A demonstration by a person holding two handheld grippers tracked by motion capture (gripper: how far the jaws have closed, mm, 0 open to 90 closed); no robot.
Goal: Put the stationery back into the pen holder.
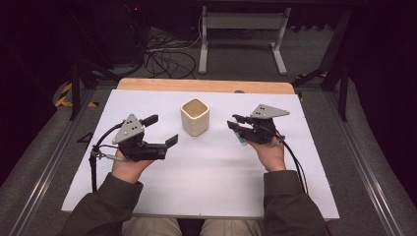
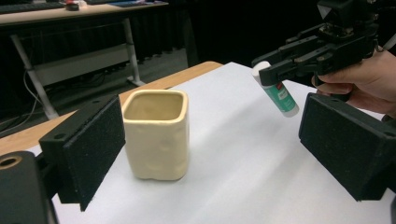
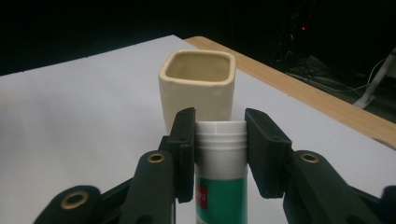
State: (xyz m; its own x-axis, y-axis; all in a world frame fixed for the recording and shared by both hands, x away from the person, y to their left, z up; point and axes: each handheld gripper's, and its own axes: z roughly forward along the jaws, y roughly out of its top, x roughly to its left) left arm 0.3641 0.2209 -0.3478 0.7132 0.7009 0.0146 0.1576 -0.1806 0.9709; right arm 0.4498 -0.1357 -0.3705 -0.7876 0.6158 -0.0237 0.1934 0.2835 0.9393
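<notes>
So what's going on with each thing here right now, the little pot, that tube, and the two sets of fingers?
Cream pot: upright on the white sheet, open at the top, nothing seen inside, untouched.
Green and white tube: lifted off the table, tilted, cap on, clamped near its cap.
Right gripper: fingers shut on the tube, to the right of the pot.
Left gripper: fingers wide open, holding nothing, facing the pot.

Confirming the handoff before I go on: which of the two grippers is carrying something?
The right gripper, shut on the white-capped green tube. The left gripper stands open with nothing between its pads.
</notes>
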